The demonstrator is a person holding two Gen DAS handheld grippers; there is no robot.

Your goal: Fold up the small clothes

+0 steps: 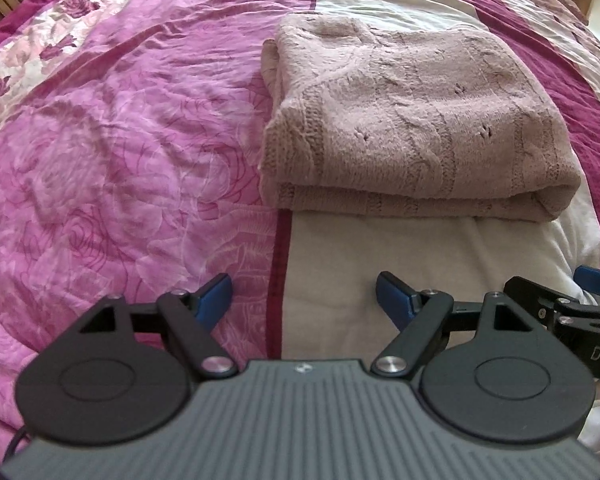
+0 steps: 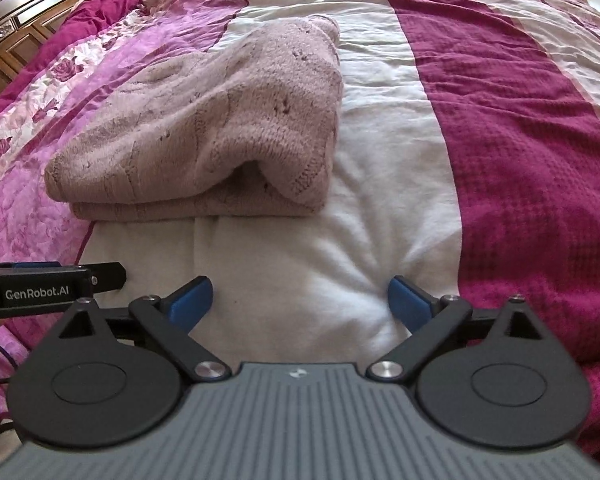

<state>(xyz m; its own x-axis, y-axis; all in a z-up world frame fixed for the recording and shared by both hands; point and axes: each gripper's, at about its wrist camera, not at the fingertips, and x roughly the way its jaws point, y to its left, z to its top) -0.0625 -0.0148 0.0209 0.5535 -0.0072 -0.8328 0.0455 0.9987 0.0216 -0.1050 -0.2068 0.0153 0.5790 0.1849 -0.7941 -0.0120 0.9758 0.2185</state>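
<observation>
Gaping wide, both hand-held grippers point(image 1: 304, 296) point(image 2: 302, 300) hold nothing.

sweater point(image 1: 412, 120): showing fuzzy matt cable knit | bedspread point(image 1: 112, 152): showing satiny pink floral cloth, faintly glossy, beside rough waffle-textured magenta and soft cream | left gripper point(image 1: 304, 300): showing matt ribbed grey plastic, black arms, shiny metal pins | headboard point(image 2: 16, 24): gleaming polished wood
</observation>
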